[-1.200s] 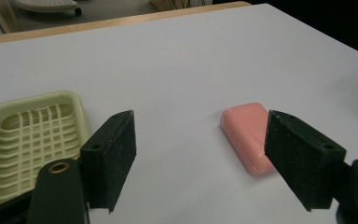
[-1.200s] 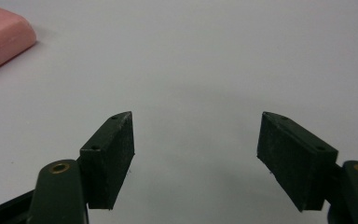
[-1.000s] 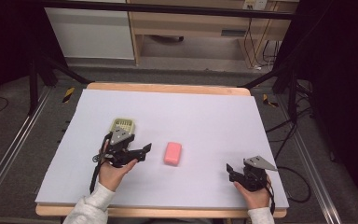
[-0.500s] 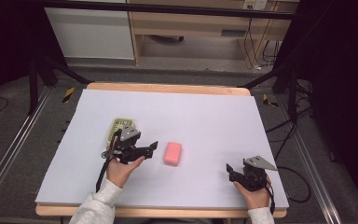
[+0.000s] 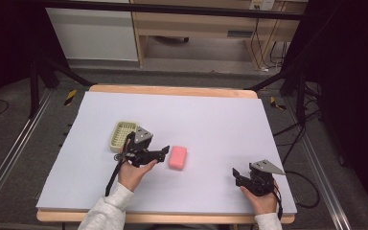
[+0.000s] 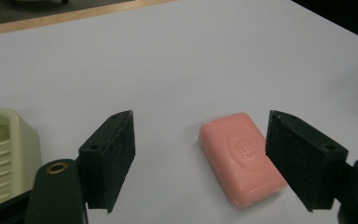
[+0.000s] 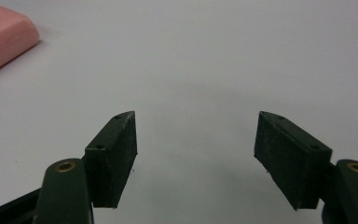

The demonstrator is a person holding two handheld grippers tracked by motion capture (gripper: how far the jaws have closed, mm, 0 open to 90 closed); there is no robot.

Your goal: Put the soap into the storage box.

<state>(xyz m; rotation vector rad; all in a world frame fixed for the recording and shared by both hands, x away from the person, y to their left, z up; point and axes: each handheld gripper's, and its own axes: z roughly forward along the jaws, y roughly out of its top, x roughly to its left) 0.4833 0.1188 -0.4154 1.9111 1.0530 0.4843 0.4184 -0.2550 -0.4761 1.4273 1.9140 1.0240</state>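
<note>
A pink bar of soap [image 5: 178,157] lies flat on the white table sheet [image 5: 211,120], near the middle. My left gripper [image 5: 165,152] is just left of it, jaws open and pointing at it. In the left gripper view the soap [image 6: 242,156] lies ahead, close to the right pad [image 6: 303,158] and apart from it, with the left gripper [image 6: 199,122] open. A pale yellow-green soap dish [image 5: 123,134] sits behind my left hand. My right gripper [image 5: 236,173] rests near the front right. Its jaws [image 7: 196,116] have just been closing but stand open with nothing between them.
The soap dish's slatted corner [image 6: 2,154] is at the left edge of the left gripper view. The soap's end [image 7: 4,35] is in the top left of the right gripper view. A wooden table edge [image 5: 172,90] runs along the back, with dark stands beyond.
My left gripper has moved right, away from the soap dish and up to the soap. The right hand has stayed where it was.
</note>
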